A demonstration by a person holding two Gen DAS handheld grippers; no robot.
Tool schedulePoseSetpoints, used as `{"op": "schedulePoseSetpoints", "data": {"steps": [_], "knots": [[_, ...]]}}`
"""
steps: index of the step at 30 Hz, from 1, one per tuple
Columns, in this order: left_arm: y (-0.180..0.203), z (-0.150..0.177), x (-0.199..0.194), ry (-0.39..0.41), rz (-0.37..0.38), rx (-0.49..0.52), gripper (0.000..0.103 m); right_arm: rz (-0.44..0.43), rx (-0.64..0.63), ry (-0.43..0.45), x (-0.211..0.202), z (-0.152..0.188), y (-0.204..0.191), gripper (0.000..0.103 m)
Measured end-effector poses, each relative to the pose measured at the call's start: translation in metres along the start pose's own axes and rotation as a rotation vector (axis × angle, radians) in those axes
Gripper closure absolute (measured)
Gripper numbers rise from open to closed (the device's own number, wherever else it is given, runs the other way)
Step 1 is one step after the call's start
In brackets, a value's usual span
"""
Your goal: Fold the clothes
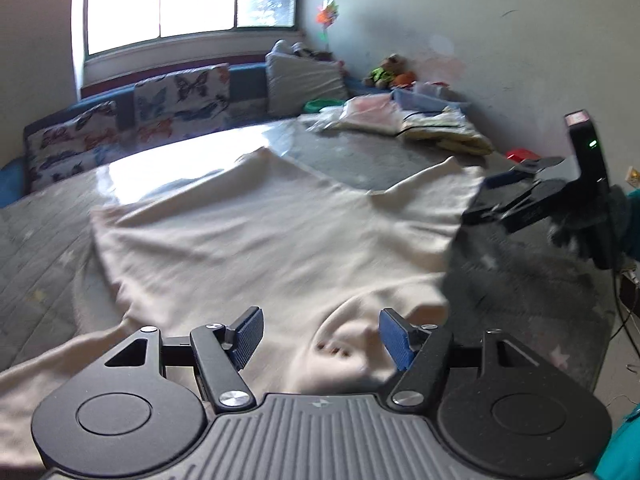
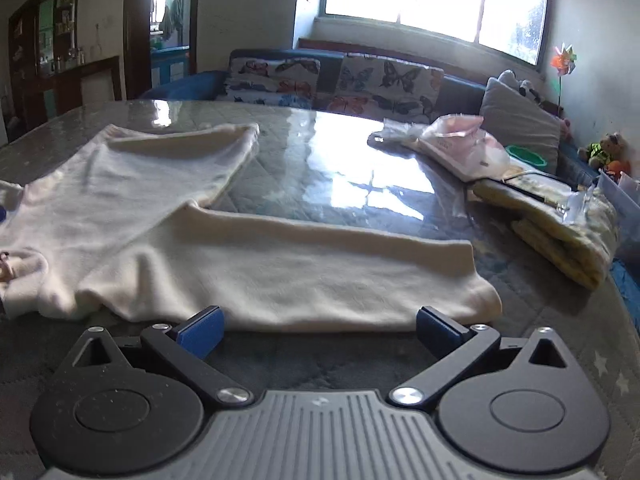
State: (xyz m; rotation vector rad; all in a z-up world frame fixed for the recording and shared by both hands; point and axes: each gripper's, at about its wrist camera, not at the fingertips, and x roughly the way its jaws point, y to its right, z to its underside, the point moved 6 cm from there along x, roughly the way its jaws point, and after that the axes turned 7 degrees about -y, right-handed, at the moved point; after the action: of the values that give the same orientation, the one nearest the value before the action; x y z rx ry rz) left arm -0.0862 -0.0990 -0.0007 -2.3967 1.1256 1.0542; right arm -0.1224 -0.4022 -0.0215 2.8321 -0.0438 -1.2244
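- The counter (image 2: 340,160), glass-topped, carries the cream garment (image 2: 240,248) across its near half, spread roughly flat with sleeves out; a heap of other cloth (image 2: 560,232) sits toward 2 o'clock.
- Folding looks barely begun: I see no fold in the body, and the collar end at 6 o'clock in the left view is rumpled.
- The right tongs (image 2: 318,330) are released wide, at the garment's near edge.
- The left tongs (image 1: 320,336) are released above the cloth, grasping nothing.
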Motion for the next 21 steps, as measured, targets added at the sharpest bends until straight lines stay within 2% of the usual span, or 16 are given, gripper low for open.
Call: {"op": "schedulePoseSetpoints", "data": {"steps": [4,7,11,12,14,17,21], "knots": [[-0.002,0.016,0.002,-0.026,0.002,-0.019,0.036,-0.088,-0.021,0.036,-0.003,-0.014,-0.031,0.000],[0.002,0.025,0.002,-0.036,-0.008,-0.003,0.036,-0.155,-0.061,0.029,0.009,-0.019,-0.061,0.000],[0.004,0.032,-0.004,-0.030,-0.020,0.021,0.036,-0.167,-0.083,-0.002,0.020,-0.012,-0.076,0.000],[0.004,0.033,-0.006,-0.032,-0.015,0.019,0.036,-0.142,-0.090,-0.006,0.018,-0.012,-0.075,0.000],[0.003,0.031,-0.011,-0.030,0.000,0.016,0.036,-0.139,-0.086,0.008,0.012,-0.016,-0.076,0.000],[0.002,0.020,-0.021,0.014,0.010,0.003,0.036,-0.184,-0.086,0.074,-0.004,-0.031,-0.089,0.000],[-0.007,0.000,-0.018,0.061,0.009,-0.072,0.038,-0.228,-0.112,0.107,-0.002,-0.045,-0.117,0.000]]}}
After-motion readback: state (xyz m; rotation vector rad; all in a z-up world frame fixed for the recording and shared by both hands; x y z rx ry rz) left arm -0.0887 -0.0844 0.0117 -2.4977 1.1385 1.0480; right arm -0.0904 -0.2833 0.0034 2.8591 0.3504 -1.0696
